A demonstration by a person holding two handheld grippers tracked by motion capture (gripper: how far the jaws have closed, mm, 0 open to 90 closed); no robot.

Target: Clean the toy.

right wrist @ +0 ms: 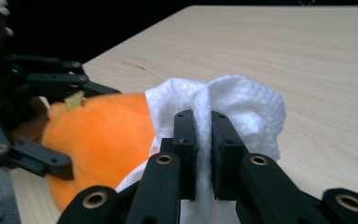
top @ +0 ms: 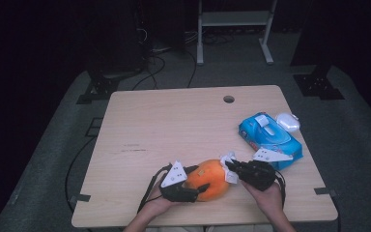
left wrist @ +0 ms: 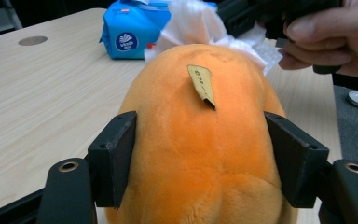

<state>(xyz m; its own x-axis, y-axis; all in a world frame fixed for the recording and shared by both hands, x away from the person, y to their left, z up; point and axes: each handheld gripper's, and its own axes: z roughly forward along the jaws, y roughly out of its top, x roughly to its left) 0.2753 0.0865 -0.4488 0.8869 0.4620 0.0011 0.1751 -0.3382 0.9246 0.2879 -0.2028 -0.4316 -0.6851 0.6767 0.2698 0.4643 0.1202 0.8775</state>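
An orange plush toy (top: 211, 180) lies near the table's front edge, with a small paper tag (left wrist: 201, 83) on its top. My left gripper (top: 198, 178) holds it from the left, and both pads (left wrist: 114, 154) press into its sides. My right gripper (top: 231, 169) comes in from the right, shut on a crumpled white wipe (right wrist: 247, 102). The wipe (left wrist: 191, 23) rests against the toy's far upper side. In the right gripper view, the two jaws pinch the wipe between them just beside the toy (right wrist: 102, 135).
A blue pack of wet wipes (top: 269, 140) lies to the right, behind my right hand, with a white oval object (top: 288, 122) beside it. The wooden table (top: 174, 125) has a round cable hole (top: 229, 99) at the back. A white metal stand sits on the floor beyond.
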